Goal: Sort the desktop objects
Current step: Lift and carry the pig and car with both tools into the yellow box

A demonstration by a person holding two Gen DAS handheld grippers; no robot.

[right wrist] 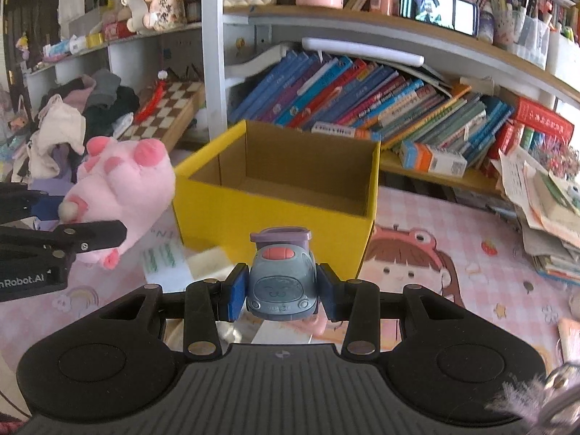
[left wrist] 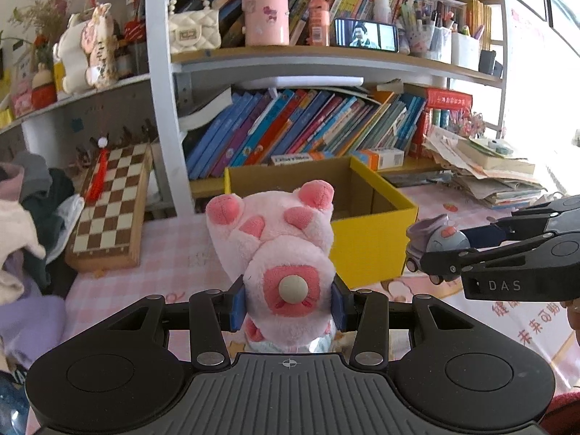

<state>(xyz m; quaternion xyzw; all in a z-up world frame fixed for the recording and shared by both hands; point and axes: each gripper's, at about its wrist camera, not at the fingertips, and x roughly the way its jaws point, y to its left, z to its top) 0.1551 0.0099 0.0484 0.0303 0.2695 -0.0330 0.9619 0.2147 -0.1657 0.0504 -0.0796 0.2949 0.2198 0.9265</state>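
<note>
One chessboard [left wrist: 108,210] leans at the left of the tabletop [left wrist: 181,250], a red tassel draped on it. The left gripper [left wrist: 289,306] is clamped on one pink plush toy [left wrist: 279,250], its blue pads pressing the toy's sides; the toy hangs above the tabletop, just in front of the one yellow cardboard box [left wrist: 369,239], whose top is open. Right of the box, the right gripper [right wrist: 282,291] pinches one grey-blue toy car [right wrist: 281,282] between its pads, held off the pink mat, near the box's front wall. "VEHICLE" is readable on the car's bumper. The right gripper's arm reads "DAS"; the left gripper's reads "nRobot.AI". One phone [left wrist: 366,34] plays video on the shelf [left wrist: 326,56] above.
</note>
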